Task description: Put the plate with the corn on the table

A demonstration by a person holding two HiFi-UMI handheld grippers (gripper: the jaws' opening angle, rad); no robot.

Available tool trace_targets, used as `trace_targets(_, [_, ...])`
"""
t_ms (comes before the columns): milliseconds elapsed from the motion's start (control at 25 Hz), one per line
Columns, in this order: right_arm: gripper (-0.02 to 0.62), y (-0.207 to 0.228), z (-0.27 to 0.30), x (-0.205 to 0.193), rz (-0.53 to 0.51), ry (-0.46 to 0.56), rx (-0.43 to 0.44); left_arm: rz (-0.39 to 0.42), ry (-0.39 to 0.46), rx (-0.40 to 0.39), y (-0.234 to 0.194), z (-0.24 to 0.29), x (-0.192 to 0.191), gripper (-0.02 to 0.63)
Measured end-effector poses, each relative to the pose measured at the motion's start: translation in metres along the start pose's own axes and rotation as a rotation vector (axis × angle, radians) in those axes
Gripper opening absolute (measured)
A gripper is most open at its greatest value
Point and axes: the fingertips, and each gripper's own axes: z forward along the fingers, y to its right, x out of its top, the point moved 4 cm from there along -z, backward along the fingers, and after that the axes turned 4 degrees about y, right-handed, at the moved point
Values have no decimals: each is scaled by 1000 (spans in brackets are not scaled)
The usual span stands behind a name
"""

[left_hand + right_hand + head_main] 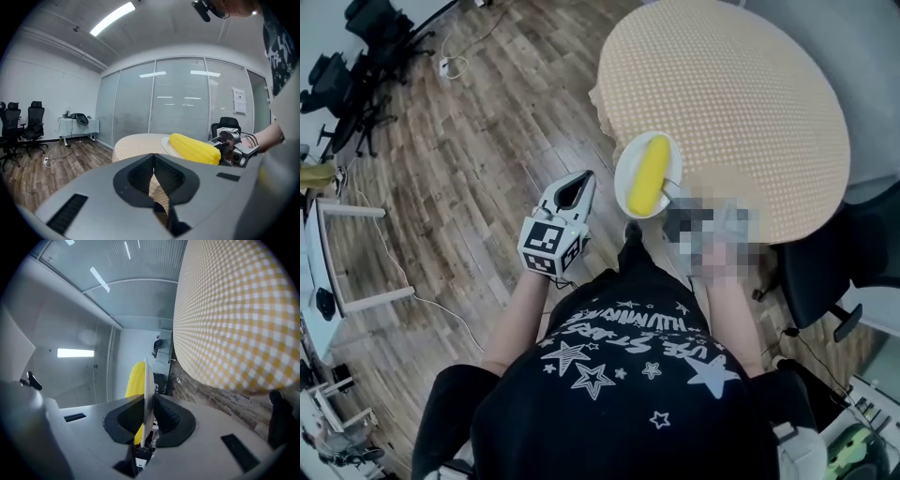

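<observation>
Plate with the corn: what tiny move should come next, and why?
Probably ease the plate further in over the table before lowering. The right gripper is shut on its rim, the corn lies on it, and it seems only at the table's near edge, not yet resting.

Right gripper (146,425) jaws clamp a white plate (147,394) edge-on, yellow corn (135,379) behind, checkered table (234,310) nearby.

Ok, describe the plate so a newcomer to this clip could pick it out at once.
Find the round, yellow-checked table. At its near edge in the head view is a white plate, its rim pinched in the right tool. It is the only dish in sight, with one yellow corn cob lying on it.
</observation>
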Motion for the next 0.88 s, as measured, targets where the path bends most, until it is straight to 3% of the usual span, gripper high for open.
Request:
trace_targets(280, [52, 11, 46, 69, -12, -31, 11, 10, 5, 21, -34, 76, 27, 8])
trace_targets(680, [52, 29, 64, 91, 0, -55, 7, 10, -21, 58, -46, 94, 21, 8])
trace_targets(880, [52, 26, 57, 82, -4, -66, 0, 14, -19, 72, -39, 82, 25, 8])
